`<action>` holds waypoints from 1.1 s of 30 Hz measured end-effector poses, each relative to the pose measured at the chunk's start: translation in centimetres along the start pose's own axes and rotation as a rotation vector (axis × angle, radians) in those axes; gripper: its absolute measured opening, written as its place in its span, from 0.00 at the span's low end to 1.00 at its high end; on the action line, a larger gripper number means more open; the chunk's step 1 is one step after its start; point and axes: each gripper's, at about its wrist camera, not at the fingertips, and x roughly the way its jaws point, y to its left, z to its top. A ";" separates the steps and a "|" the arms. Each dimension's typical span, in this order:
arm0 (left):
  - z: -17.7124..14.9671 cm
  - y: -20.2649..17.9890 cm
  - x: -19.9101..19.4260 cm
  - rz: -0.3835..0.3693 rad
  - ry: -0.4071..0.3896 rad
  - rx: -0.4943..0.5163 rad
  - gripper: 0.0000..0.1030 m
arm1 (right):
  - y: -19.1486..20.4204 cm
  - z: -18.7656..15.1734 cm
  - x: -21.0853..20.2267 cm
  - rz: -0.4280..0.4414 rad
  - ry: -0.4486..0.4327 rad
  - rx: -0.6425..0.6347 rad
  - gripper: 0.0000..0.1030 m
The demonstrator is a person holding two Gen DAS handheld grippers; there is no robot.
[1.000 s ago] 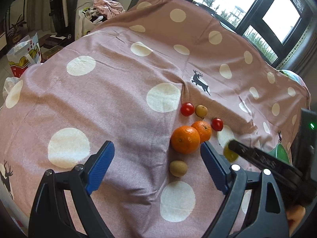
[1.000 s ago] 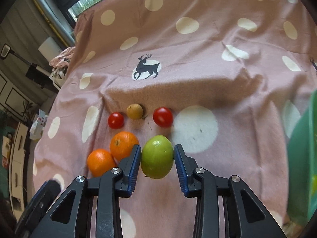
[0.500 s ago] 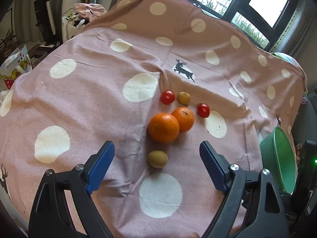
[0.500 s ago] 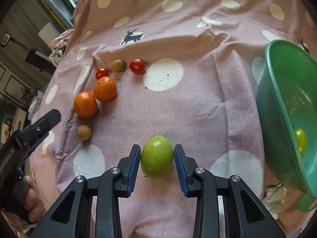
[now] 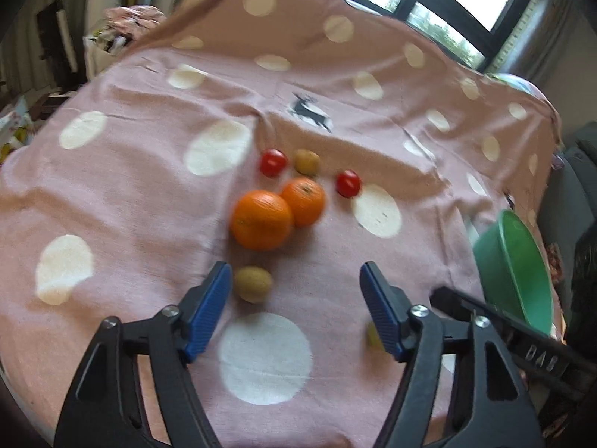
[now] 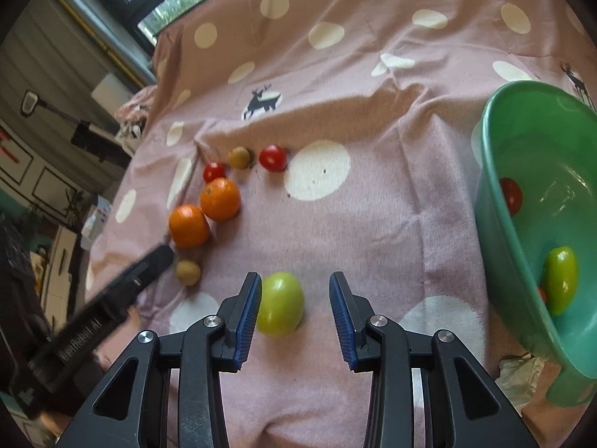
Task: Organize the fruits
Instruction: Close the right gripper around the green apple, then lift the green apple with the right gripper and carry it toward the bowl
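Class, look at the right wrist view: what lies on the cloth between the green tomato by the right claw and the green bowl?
Only bare polka-dot cloth separates the green tomato from the green bowl.

Oranges (image 6: 204, 214): two. Red tomatoes (image 6: 273, 157): three. Green tomatoes (image 6: 280, 303): two. Kiwis (image 6: 188, 272): two. Bowl (image 6: 496, 201): one.

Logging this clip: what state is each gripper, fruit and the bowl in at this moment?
right gripper: open, green fruit between fingers
left gripper: open, empty
green fruit: resting on cloth
kiwi: on cloth, beside left finger
two oranges: touching each other
green bowl: tilted, holding fruit
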 end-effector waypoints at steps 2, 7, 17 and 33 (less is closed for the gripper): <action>-0.4 -0.7 0.8 -0.055 0.053 0.012 0.51 | -0.2 0.2 -0.2 0.029 -0.026 0.022 0.37; -1.2 -2.7 2.4 -0.100 0.127 0.071 0.43 | -0.5 0.5 1.2 0.120 0.020 0.071 0.37; -1.7 -2.1 3.8 -0.089 0.226 0.020 0.40 | 0.4 0.5 4.8 0.186 0.152 0.111 0.37; -1.3 -1.4 3.6 -0.081 0.200 0.014 0.35 | 1.8 1.1 6.4 0.215 0.183 0.066 0.37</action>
